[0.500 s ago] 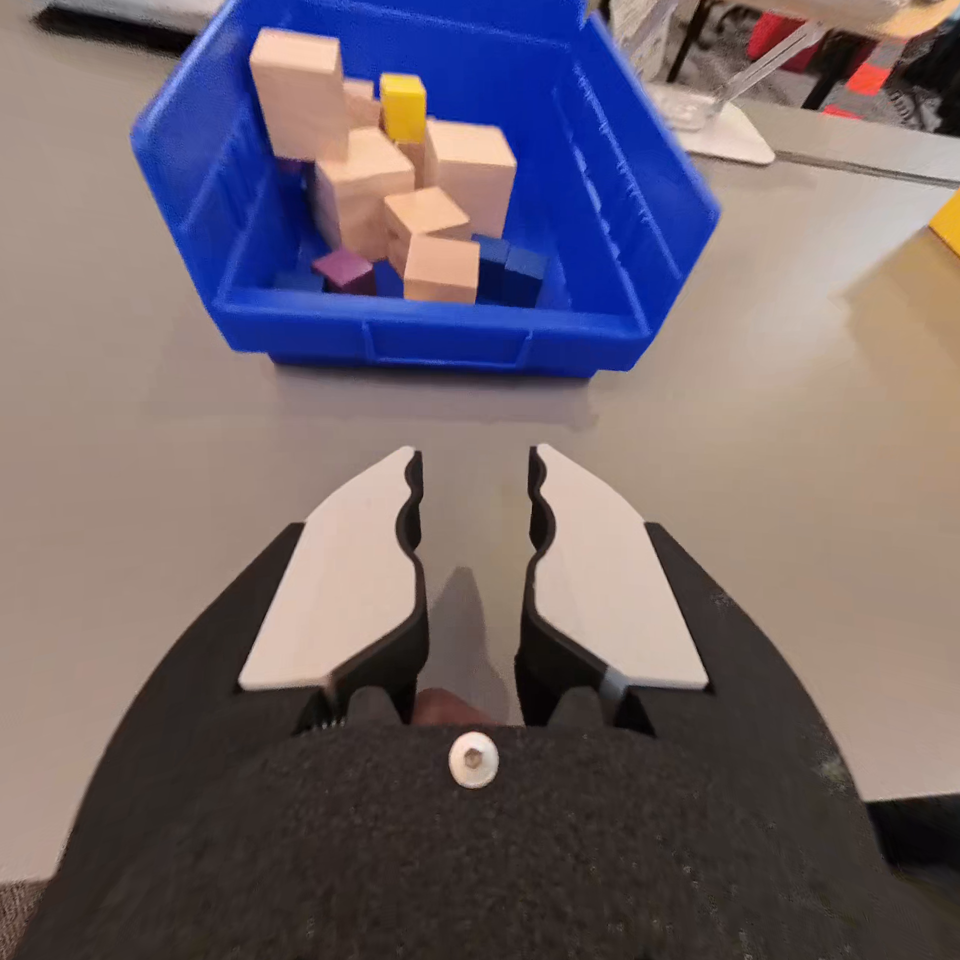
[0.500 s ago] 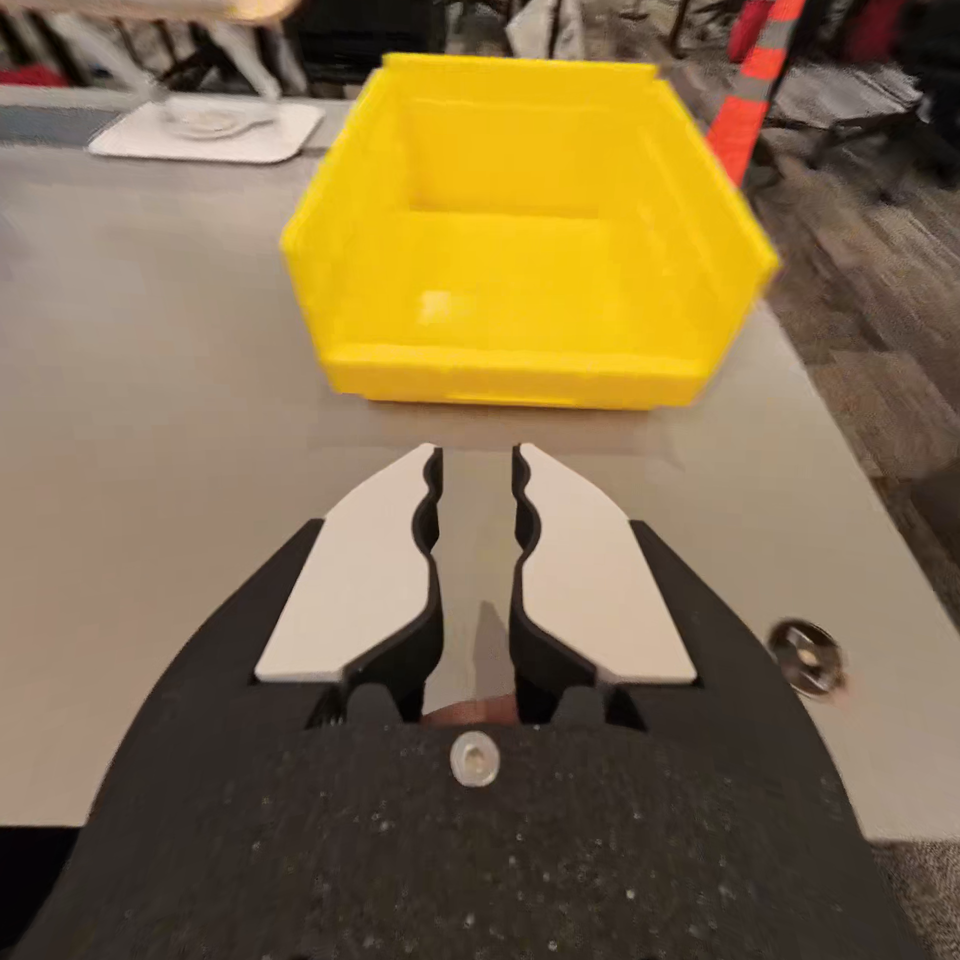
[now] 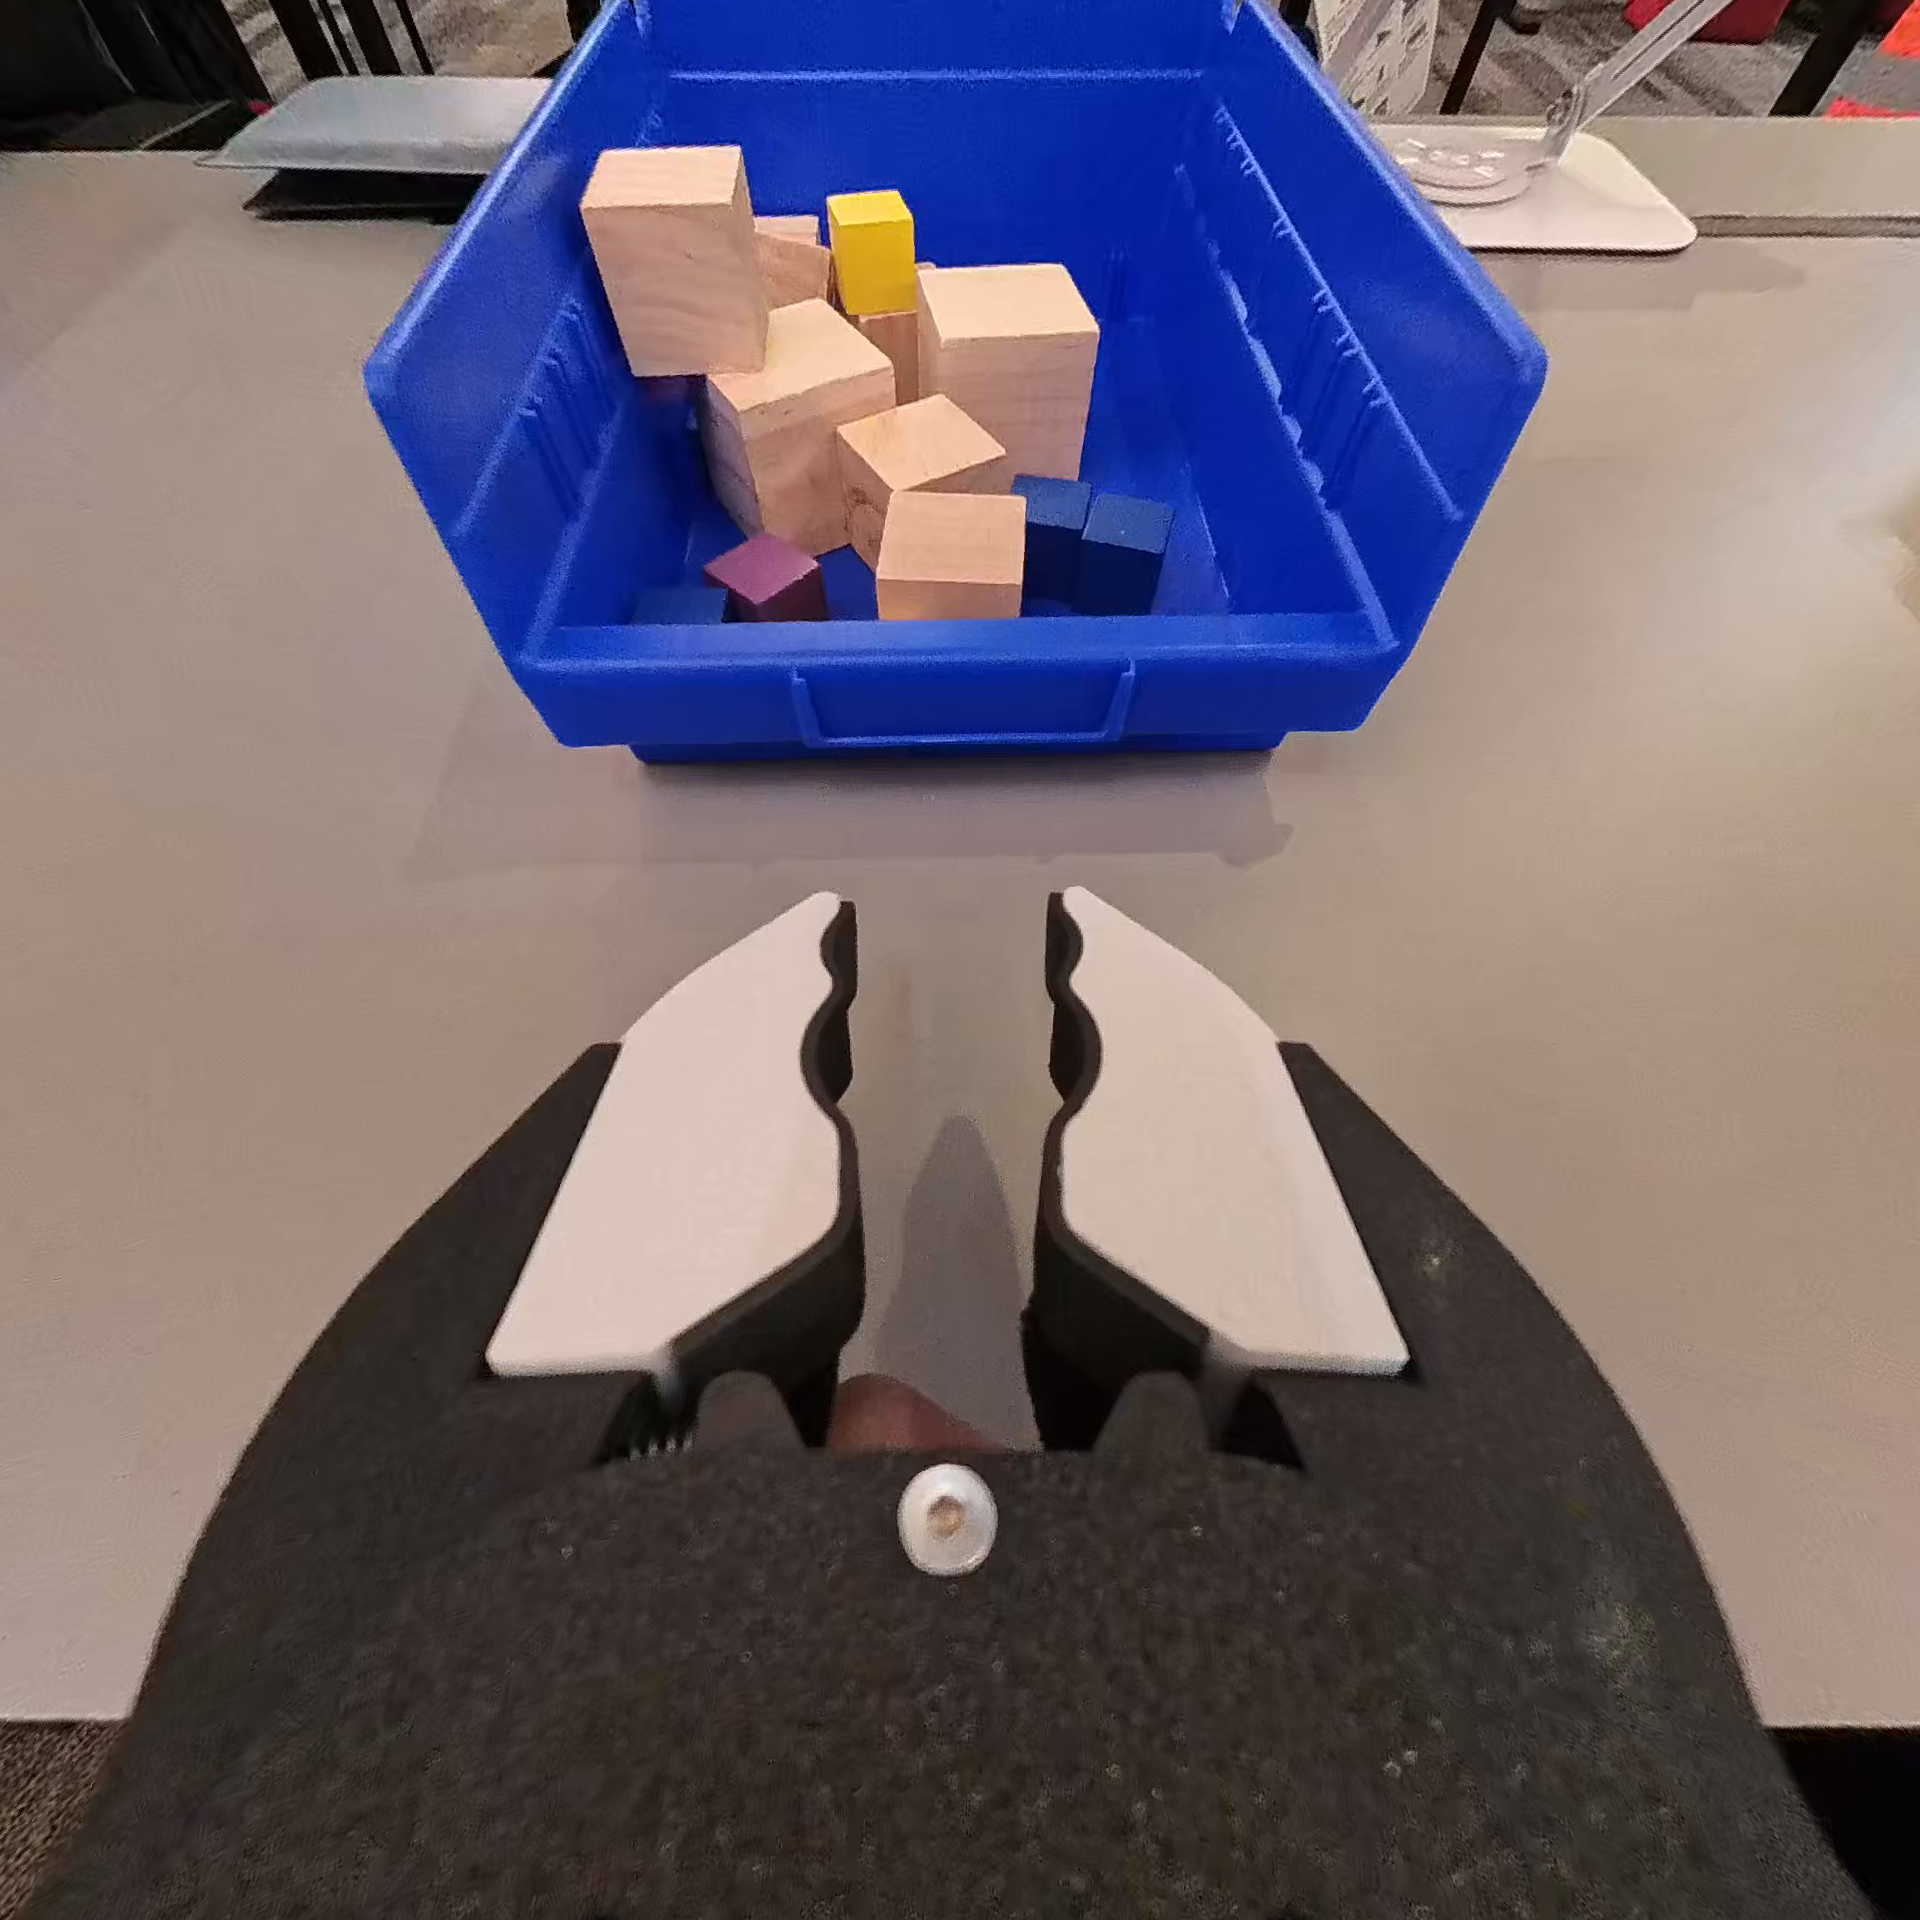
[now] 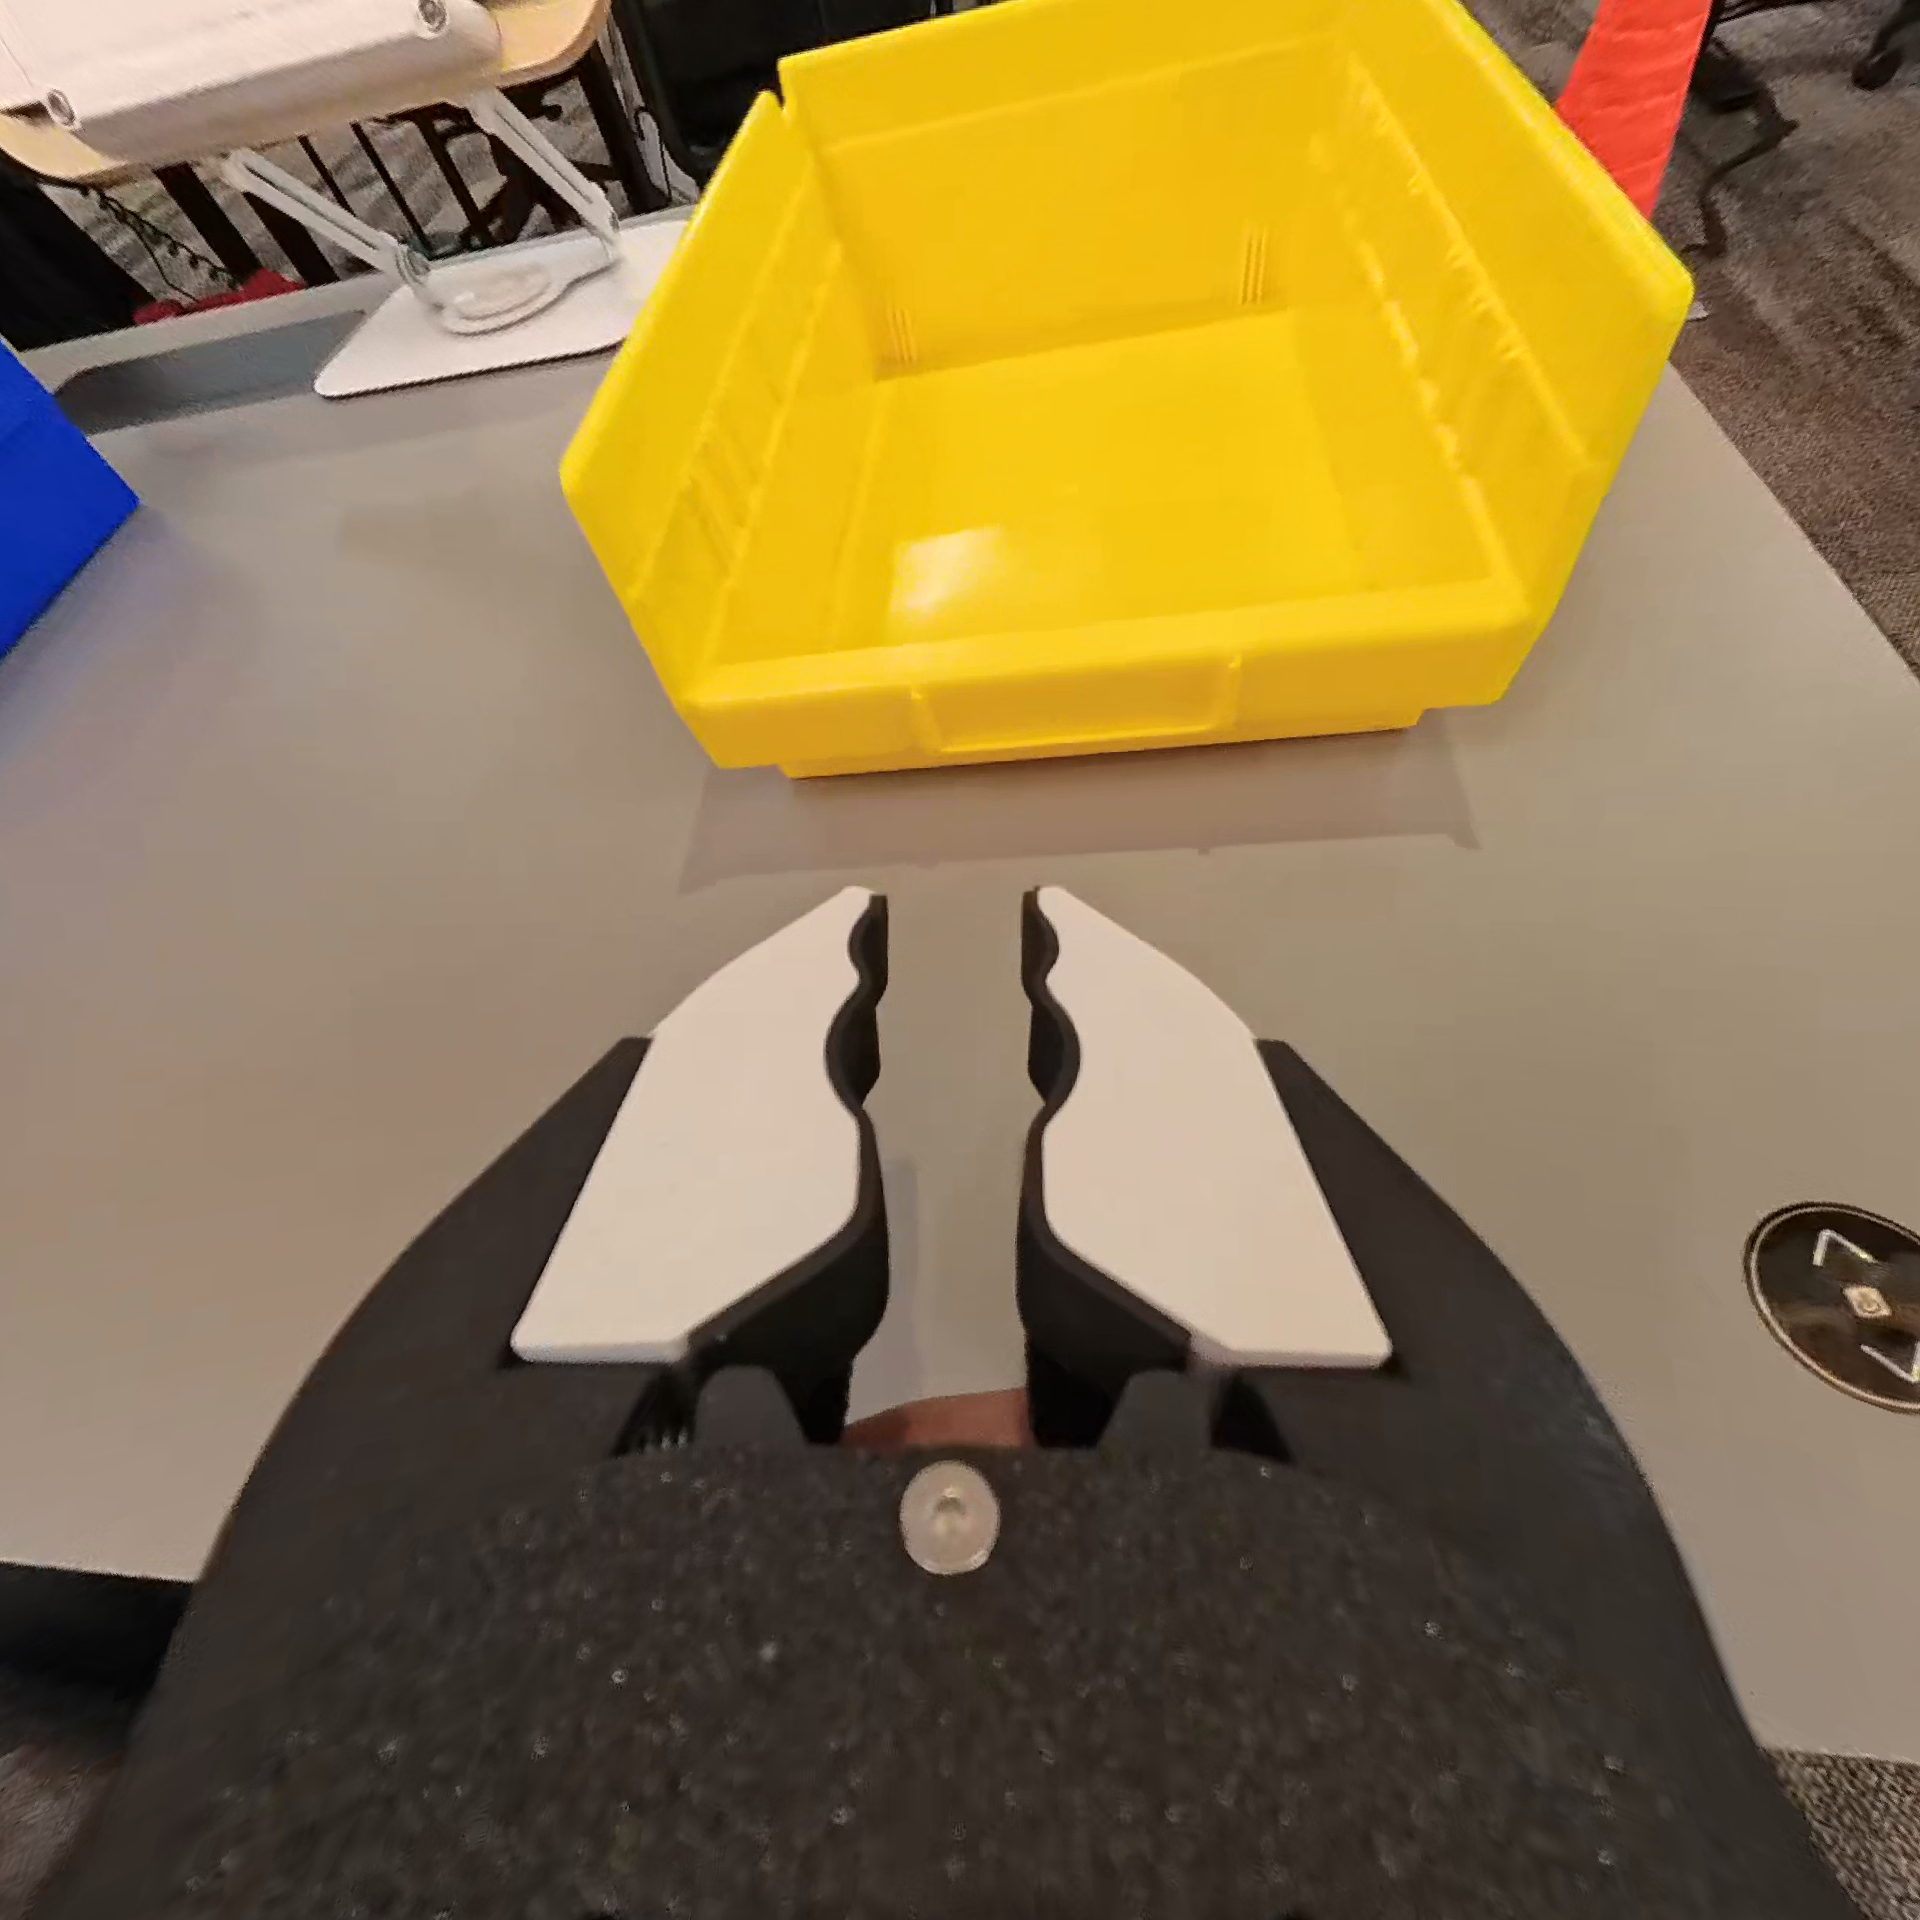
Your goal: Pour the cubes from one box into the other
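A blue box (image 3: pixel 956 681) stands on the grey table straight ahead in the left wrist view. It holds several cubes: large plain wooden ones (image 3: pixel 951 556), a small yellow one (image 3: pixel 871 255), a purple one (image 3: pixel 764 587) and dark blue ones (image 3: pixel 1120 545). My left gripper (image 3: pixel 951 909) is open and empty, a short way in front of the box's low front wall. An empty yellow box (image 4: pixel 1091 717) stands ahead in the right wrist view, turned a little. My right gripper (image 4: pixel 954 904) is open and empty just before its front wall. A corner of the blue box (image 4: pixel 42 499) shows at the left edge.
A white stand base (image 3: pixel 1579 197) sits behind the blue box at the right, and shows too in the right wrist view (image 4: pixel 468 332). A flat grey tray (image 3: pixel 384 125) lies behind at the left. A round metal grommet (image 4: pixel 1839 1320) is set in the table near the right edge (image 4: pixel 1818 540).
Both views have swung: the blue box now sits centred and squarer to my left gripper. The yellow box has shifted right and looks turned. Both grippers' jaws have opened a little wider.
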`<state>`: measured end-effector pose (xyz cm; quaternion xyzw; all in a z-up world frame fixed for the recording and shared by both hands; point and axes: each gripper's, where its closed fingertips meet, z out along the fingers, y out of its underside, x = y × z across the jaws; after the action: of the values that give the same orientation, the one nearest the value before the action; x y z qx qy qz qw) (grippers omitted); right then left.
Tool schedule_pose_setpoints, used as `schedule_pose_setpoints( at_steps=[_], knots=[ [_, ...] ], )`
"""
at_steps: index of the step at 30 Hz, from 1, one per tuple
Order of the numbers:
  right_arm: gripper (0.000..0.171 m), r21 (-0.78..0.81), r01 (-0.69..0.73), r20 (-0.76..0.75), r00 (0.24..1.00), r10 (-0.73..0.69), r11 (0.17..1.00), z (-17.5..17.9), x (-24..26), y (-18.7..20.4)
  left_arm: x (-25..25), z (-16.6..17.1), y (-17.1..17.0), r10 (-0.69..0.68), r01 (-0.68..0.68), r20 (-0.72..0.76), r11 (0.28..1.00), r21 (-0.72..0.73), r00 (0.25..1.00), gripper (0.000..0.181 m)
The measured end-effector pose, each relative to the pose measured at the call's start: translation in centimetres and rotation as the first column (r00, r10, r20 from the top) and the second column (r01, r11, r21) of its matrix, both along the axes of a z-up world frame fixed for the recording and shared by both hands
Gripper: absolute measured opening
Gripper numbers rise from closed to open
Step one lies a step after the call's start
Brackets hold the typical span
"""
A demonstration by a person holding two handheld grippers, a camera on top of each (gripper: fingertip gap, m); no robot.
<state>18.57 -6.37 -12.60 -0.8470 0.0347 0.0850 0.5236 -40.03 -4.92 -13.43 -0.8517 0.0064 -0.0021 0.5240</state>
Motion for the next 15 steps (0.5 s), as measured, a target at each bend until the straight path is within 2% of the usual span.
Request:
schedule_pose_setpoints(
  at_steps=[6, 15],
  knots=[
    [0.024, -0.008, 0.019, -0.017, 1.000, -0.019, 1.000, -0.19, 0.20, 0.01, -0.14, -0.13, -0.01, -0.002, 0.002, -0.019, 1.000, -0.008, 1.000, 0.033],
    [0.023, -0.019, 0.015, -0.086, 0.996, -0.017, 1.000, -0.33, 0.23, -0.10, -0.67, -0.63, 0.01, 0.010, -0.008, 0.045, 0.999, -0.043, 0.999, 0.033]
  ],
)
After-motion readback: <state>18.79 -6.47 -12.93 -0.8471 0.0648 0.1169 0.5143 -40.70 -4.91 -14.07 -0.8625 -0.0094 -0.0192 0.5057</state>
